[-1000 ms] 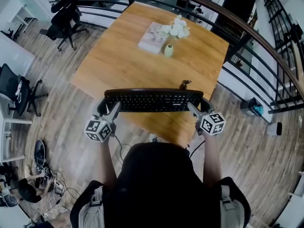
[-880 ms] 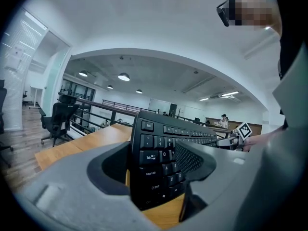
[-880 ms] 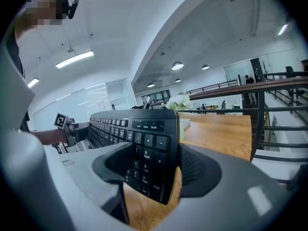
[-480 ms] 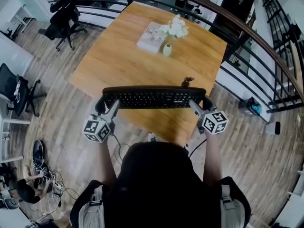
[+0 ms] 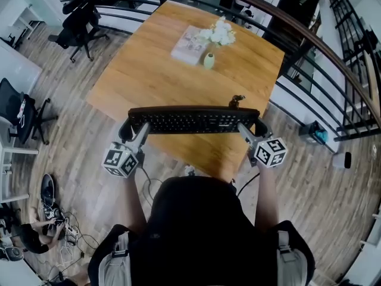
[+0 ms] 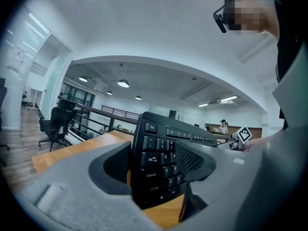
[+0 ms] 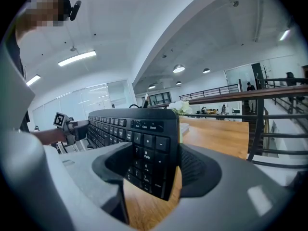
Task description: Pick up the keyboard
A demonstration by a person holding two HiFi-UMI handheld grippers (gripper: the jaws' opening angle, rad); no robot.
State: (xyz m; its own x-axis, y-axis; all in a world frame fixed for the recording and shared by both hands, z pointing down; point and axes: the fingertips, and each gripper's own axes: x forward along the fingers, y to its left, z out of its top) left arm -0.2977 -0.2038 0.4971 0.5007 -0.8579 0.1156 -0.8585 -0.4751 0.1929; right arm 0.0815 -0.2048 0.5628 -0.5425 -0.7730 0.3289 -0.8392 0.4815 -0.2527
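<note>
A black keyboard (image 5: 193, 121) is held by both ends over the near edge of a wooden table (image 5: 161, 76). Its left end is pinched by the left gripper (image 5: 128, 131), and its right end by the right gripper (image 5: 256, 127). Farther back on the table, a small vase (image 5: 209, 61) is seen beside a book (image 5: 187, 46).
</note>
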